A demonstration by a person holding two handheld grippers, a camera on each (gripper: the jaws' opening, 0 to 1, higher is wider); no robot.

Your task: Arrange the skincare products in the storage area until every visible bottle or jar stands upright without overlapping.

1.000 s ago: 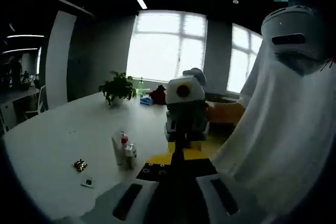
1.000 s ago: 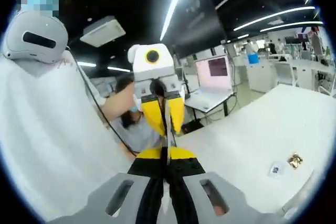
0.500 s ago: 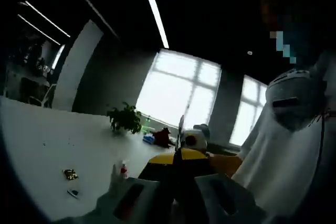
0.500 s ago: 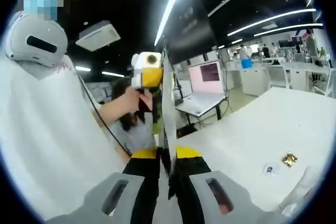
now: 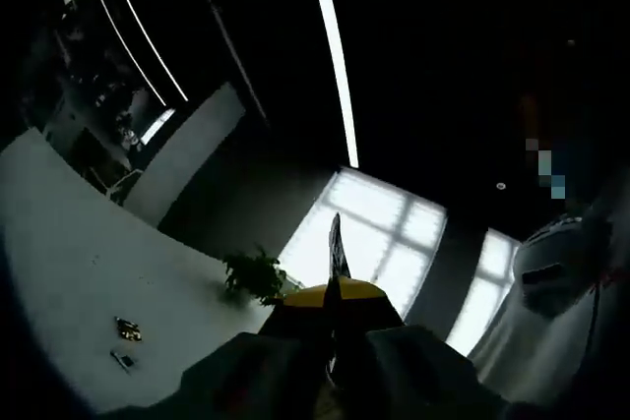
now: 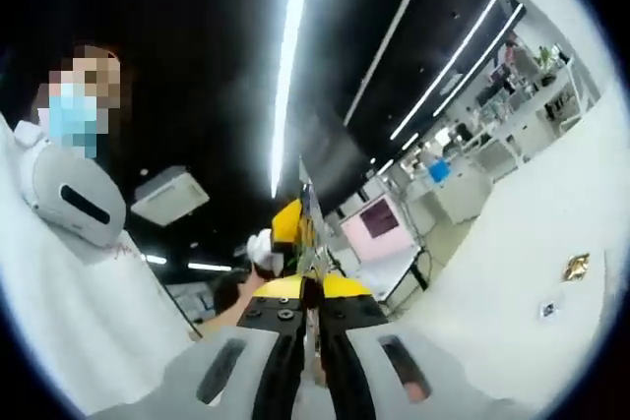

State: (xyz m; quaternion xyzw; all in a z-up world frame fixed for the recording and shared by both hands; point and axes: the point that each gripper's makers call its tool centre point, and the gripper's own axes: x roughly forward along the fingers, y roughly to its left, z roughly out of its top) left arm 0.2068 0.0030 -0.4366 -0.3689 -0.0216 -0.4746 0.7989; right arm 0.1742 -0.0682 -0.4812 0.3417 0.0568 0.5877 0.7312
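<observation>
My left gripper [image 5: 335, 235] points up at the dark ceiling, its jaws pressed together in a thin blade with nothing between them. My right gripper [image 6: 308, 206] is also shut and empty, and also tilted upward. Just behind its tip, in the right gripper view, the yellow and white left gripper [image 6: 280, 239] is held up by a hand. The white table [image 5: 59, 263] lies low on the left of the left gripper view, and the same table [image 6: 512, 272] fills the right side of the right gripper view.
A small gold piece [image 5: 126, 330] and a little card [image 5: 121, 359] lie on the table, also the gold piece [image 6: 576, 265] and card [image 6: 547, 309]. A potted plant [image 5: 254, 274] stands before bright windows. A person in white [image 6: 69, 312] is close by. A laptop screen [image 6: 379, 216] sits behind.
Both views have swung upward toward the ceiling. The small bottles seen on the table a second ago have slipped out of the left gripper view. Both grippers stay shut.
</observation>
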